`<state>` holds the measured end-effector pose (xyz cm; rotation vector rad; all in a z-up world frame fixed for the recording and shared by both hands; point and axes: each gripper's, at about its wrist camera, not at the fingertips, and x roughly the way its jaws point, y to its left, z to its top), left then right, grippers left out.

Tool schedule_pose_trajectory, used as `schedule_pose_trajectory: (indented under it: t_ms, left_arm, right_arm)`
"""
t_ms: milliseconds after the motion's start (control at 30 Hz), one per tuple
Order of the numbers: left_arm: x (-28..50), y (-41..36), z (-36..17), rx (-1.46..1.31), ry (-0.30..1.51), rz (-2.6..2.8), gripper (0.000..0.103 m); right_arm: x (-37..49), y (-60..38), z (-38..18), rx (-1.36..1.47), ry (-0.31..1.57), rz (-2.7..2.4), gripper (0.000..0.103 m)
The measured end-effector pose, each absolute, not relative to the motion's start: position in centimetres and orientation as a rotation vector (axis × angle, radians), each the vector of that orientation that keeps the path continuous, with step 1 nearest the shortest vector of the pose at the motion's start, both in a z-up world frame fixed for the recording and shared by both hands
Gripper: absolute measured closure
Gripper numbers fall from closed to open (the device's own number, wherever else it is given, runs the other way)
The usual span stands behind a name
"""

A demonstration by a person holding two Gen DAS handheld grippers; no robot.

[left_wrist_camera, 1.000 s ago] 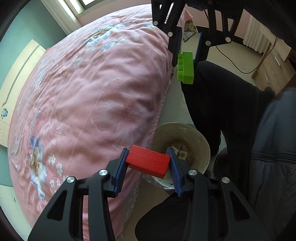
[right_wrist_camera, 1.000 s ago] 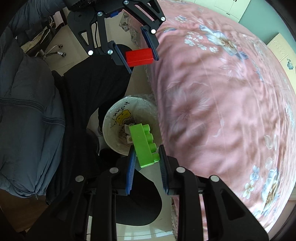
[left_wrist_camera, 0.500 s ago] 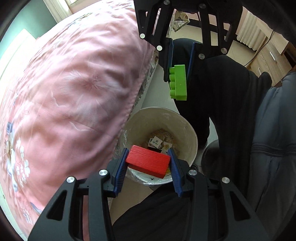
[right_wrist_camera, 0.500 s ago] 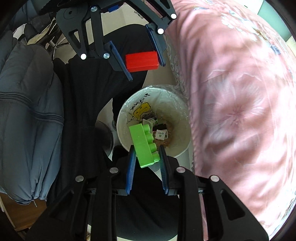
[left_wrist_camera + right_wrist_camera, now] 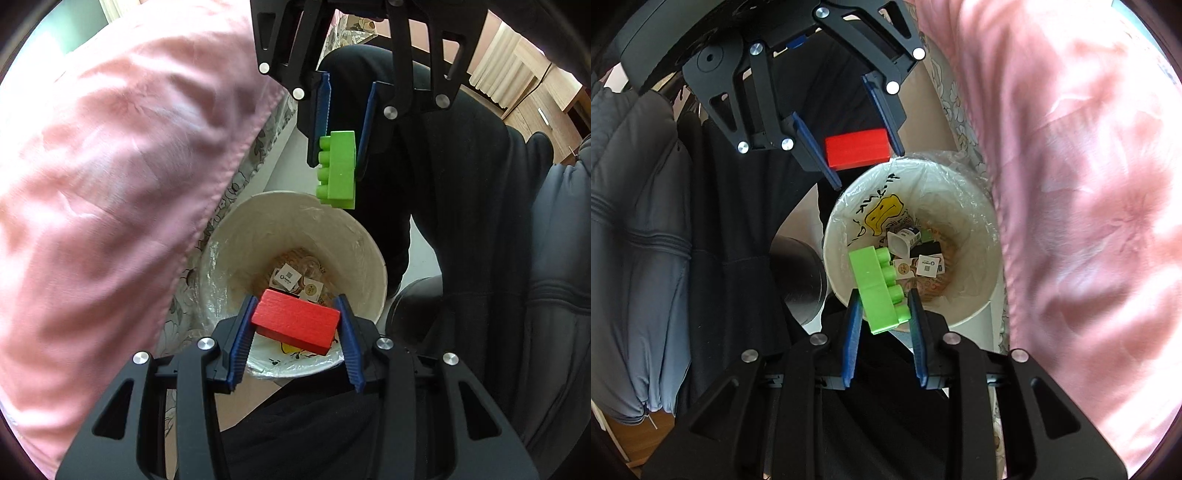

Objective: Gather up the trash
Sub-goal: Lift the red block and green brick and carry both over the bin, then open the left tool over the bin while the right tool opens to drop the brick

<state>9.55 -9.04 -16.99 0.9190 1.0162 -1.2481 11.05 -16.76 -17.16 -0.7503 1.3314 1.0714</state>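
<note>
Two hand-held grippers hang over a round white waste bin (image 5: pixel 236 236) that stands on the floor, tight against the edge of a bed covered by a pink floral quilt (image 5: pixel 110 166). The left gripper (image 5: pixel 295 321) points steeply down with its blue-padded jaws partly open and pressed on the two short ends of a red rectangular block (image 5: pixel 295 324), which sits over the near part of the bin's rim in its own view. The right gripper (image 5: pixel 881 312) also points down, its jaws drawn narrow and clamped on the flat sides of a green studded toy brick (image 5: pixel 877 288); most of the brick sticks out beyond the fingertips and hangs over the bin's rim on the side away from the bed. Both pieces appear to be held above the opening so that they will fall straight in when let go, neither yet released. The bin is lined with a thin clear plastic bag (image 5: pixel 960 206) folded over its rim, with a yellow cartoon print on the inner wall. At the bottom lie small paper and card scraps, some printed with square codes (image 5: pixel 927 264), and a small white carton. A person's dark trousers (image 5: pixel 443 177) and a grey padded coat (image 5: pixel 635 236) flank the bin opposite the bed.
</note>
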Motion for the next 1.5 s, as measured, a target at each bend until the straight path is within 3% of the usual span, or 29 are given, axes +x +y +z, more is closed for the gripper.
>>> schedule_pose_trajectory:
  t_ms: [400, 867, 900, 933, 967, 1100, 1167, 1500]
  left_arm:
    - [10.7, -9.2, -20.5, 0.919, 1.034, -1.267, 0.058]
    - [12.0, -9.5, -23.5, 0.894, 1.066, -1.251, 0.057]
    - [12.0, -9.6, -23.6, 0.891, 1.069, -1.254, 0.054]
    - [12.2, -9.5, -23.5, 0.889, 1.061, -1.247, 0.038]
    - [12.2, -9.5, -23.5, 0.889, 1.052, -1.233, 0.032]
    - [12.3, -9.3, -23.4, 0.868, 1.050, -1.246, 0.014]
    - [12.2, -9.3, -23.4, 0.876, 1.041, -1.233, 0.008]
    - [11.9, -9.5, -23.4, 0.892, 1.052, -1.224, 0.006]
  right_arm:
    - [12.0, -16.5, -21.5, -0.707, 1.358, 1.060, 0.077]
    - [12.8, -15.6, -22.4, -0.684, 1.328, 1.037, 0.076]
    - [12.8, -15.5, -22.4, -0.676, 1.330, 1.039, 0.074]
    - [12.6, -15.5, -22.3, -0.676, 1.325, 1.038, 0.055]
    - [12.5, -15.5, -22.1, -0.687, 1.312, 1.026, 0.036]
    - [12.4, -15.7, -22.5, -0.679, 1.311, 1.006, 0.025]
    - [12.3, -16.0, -22.3, -0.679, 1.294, 1.004, 0.010]
    - [12.6, -17.0, -21.9, -0.680, 1.266, 0.953, 0.007]
